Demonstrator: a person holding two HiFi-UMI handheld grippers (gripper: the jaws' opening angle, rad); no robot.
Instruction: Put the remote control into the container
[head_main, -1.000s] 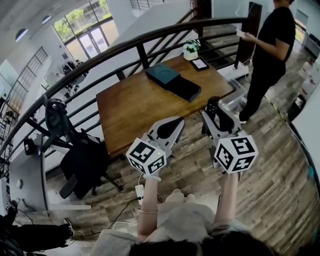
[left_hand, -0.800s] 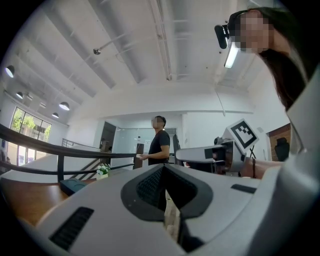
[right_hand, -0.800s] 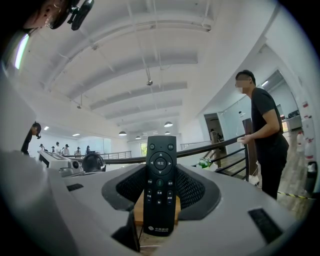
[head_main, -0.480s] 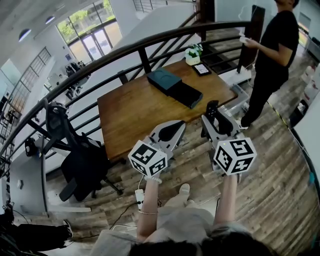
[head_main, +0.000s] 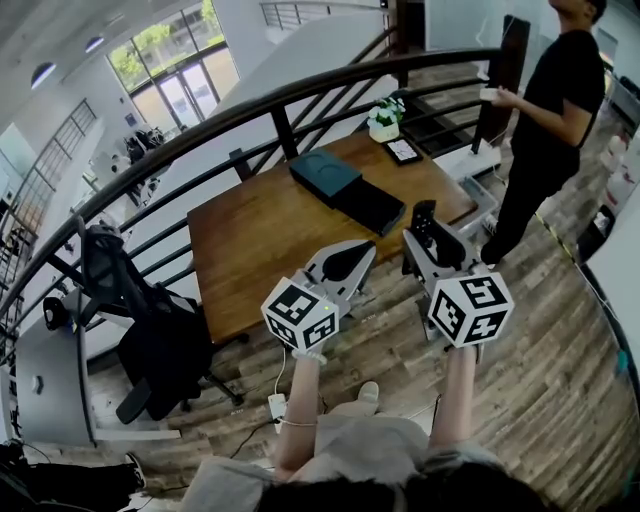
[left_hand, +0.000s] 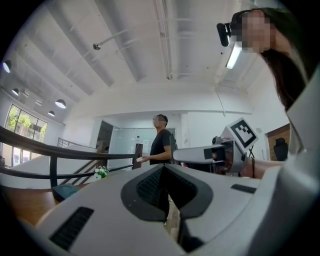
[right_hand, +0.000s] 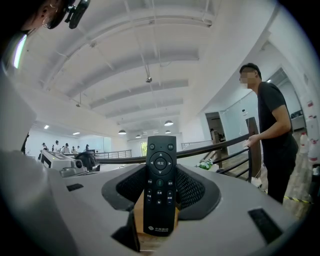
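Wooden table (head_main: 262, 232) stands before a curved dark railing (head_main: 200, 120), with plank flooring around it. Teal container (head_main: 325, 171) lies toward the table's far edge, touching a flat black box (head_main: 371, 204) on its right side. Potted plant (head_main: 385, 116) and a small framed tablet (head_main: 403, 151) occupy the far right corner. Right gripper (head_main: 426, 228) is held off the table's near right edge, its jaws clamped on the black remote control (right_hand: 160, 185), which stands upright, buttons toward that gripper's camera. Left gripper (head_main: 350, 255) is beside it, jaws closed together on nothing. Bystander in black (head_main: 555, 110) stands at the right; an office chair (head_main: 150, 325) is at the left.
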